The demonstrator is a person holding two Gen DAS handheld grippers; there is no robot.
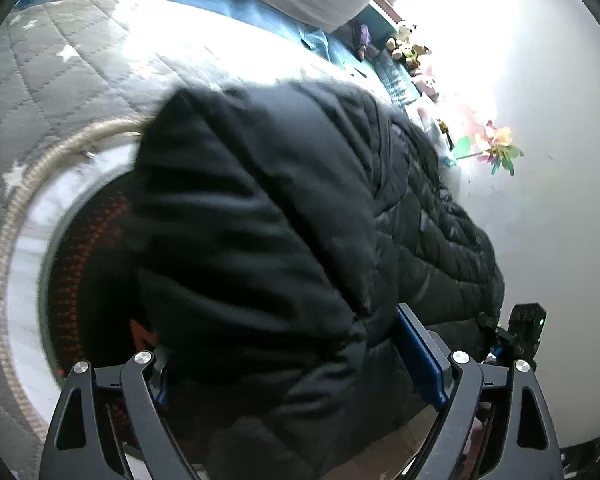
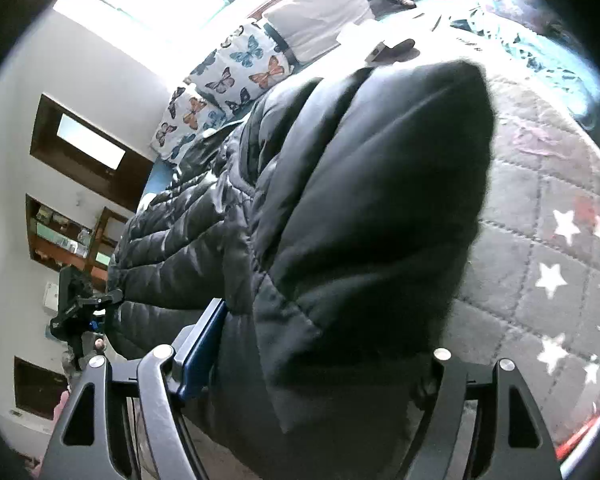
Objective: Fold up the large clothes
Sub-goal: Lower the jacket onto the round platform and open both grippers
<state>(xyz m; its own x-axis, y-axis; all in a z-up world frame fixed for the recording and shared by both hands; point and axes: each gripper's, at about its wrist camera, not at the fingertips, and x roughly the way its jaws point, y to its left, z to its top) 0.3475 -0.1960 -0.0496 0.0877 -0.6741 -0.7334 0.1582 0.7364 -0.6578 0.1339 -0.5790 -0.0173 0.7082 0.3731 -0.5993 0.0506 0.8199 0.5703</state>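
Both the left claw [image 1: 300, 368] and the right claw [image 2: 320, 360] pinch the big black puffy jacket [image 1: 284, 216] above the starry bed [image 1: 60, 76], and its slippery, thick cloth could slide out and flop down messy.

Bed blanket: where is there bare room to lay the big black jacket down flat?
Bare star quilt lies beside the black jacket, below the blue bedding. Crowded: butterfly pillows and toys near the wall.
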